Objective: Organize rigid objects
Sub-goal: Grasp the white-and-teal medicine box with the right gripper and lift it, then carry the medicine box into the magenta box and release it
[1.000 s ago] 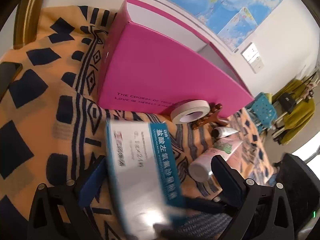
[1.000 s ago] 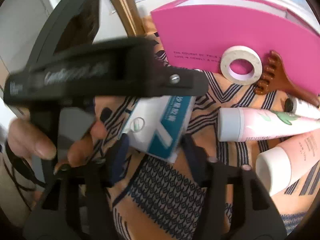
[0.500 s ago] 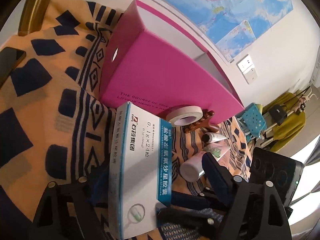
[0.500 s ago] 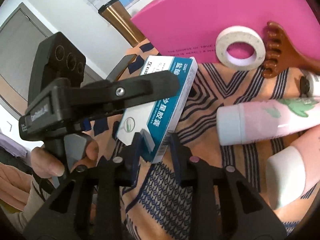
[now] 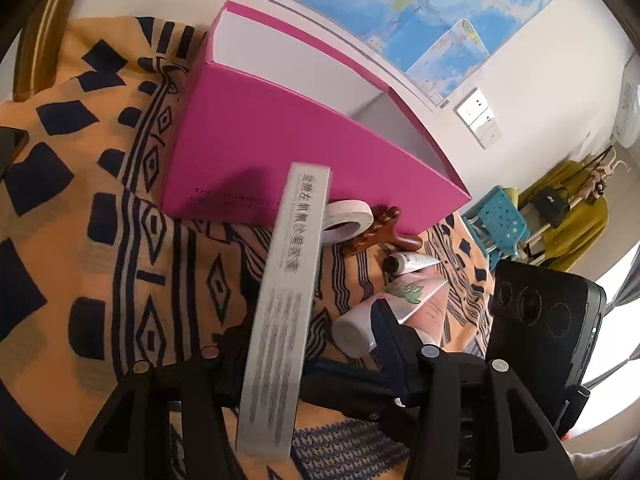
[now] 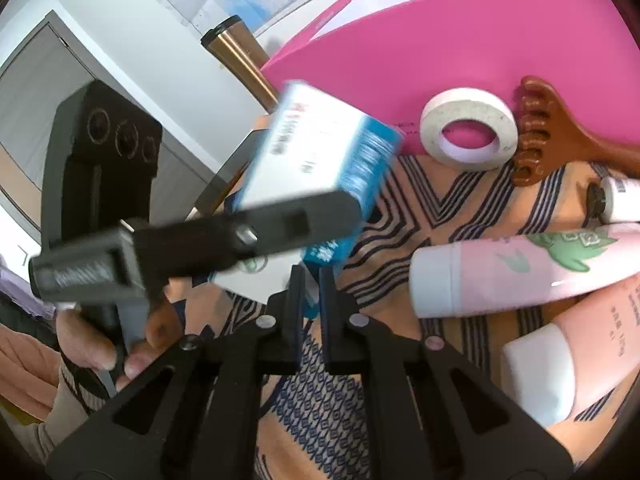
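Observation:
A white and blue medicine box (image 6: pixel 320 168) is lifted off the cloth and stands on edge; in the left wrist view I see its narrow grey side (image 5: pixel 284 312). My right gripper (image 6: pixel 310 292) is shut on the box's lower corner. My left gripper (image 5: pixel 304 344) is open, its fingers wide apart on either side of the box. A big open pink box (image 5: pixel 304 132) stands behind. A white tape roll (image 6: pixel 468 134), a brown comb (image 6: pixel 560 136) and pink tubes (image 6: pixel 516 268) lie on the patterned cloth.
A gold tumbler (image 6: pixel 240 64) stands left of the pink box. A dark phone (image 5: pixel 10 148) lies at the cloth's left edge. A small white tube (image 5: pixel 408 260) lies by the comb. A wall map and blue stool (image 5: pixel 500 220) are behind.
The medicine box has been lifted and turned onto its edge. My right gripper has closed tight on its corner. My left gripper's fingers stand wider from it than before.

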The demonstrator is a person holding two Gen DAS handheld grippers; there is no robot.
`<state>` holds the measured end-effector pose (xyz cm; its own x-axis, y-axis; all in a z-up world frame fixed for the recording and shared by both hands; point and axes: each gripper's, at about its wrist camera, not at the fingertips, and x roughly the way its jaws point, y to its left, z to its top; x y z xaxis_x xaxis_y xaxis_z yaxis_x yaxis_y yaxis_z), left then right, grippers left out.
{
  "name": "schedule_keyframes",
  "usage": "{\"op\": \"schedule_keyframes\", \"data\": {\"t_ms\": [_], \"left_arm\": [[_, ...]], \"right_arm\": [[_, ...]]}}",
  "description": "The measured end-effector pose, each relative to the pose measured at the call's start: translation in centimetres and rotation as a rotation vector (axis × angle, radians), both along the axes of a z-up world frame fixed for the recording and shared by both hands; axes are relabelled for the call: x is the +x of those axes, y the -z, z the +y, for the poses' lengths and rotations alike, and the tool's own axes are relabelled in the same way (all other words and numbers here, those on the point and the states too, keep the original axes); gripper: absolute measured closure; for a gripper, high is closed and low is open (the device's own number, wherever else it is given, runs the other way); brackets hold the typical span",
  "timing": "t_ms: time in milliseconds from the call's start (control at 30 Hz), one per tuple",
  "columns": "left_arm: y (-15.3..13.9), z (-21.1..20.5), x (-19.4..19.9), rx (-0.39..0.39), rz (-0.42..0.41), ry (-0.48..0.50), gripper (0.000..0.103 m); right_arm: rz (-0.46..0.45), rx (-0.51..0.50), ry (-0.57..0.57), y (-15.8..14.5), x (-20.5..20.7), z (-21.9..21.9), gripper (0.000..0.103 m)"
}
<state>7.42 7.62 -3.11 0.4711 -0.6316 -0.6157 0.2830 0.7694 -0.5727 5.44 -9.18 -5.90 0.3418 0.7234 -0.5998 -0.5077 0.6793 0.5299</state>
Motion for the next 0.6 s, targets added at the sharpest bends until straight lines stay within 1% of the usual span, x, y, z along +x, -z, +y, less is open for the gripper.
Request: {"op": "schedule_keyframes", "data": {"t_ms": [67,133,200,367,433,600], "left_arm": [[-0.4,-0.1,-0.1,-0.011,-0.013,0.005,0.052],[-1.4,-0.6,-0.1,0.0,-0.04,0.015,0.064],[-1.8,-1.2,0.2,0.027,-0.04,0.024,0.078],[-1.7,-2.4,0.7,0.091,-0.041,0.054,0.077],[-1.7,-2.7,0.5,0.126,-0.055,0.063,0.077],[-2.0,-2.4,0.1,0.148,-0.082,0.069,0.077]], "right_arm": [[-0.001,-0.005,-0.001,0.0,0.1,0.1,0.095],[-0.005,-0.001,0.003,-0.1,0.2,0.2,0.095],[-0.01,0.007,0.004,-0.4,0.1,0.2,0.095],[0.002,-0.001,0.01,0.2,0.2,0.3,0.094],[0.004,-0.002,0.014,0.4,0.2,0.2,0.094],[0.002,0.002,0.027,0.3,0.6,0.2,0.094]]}}
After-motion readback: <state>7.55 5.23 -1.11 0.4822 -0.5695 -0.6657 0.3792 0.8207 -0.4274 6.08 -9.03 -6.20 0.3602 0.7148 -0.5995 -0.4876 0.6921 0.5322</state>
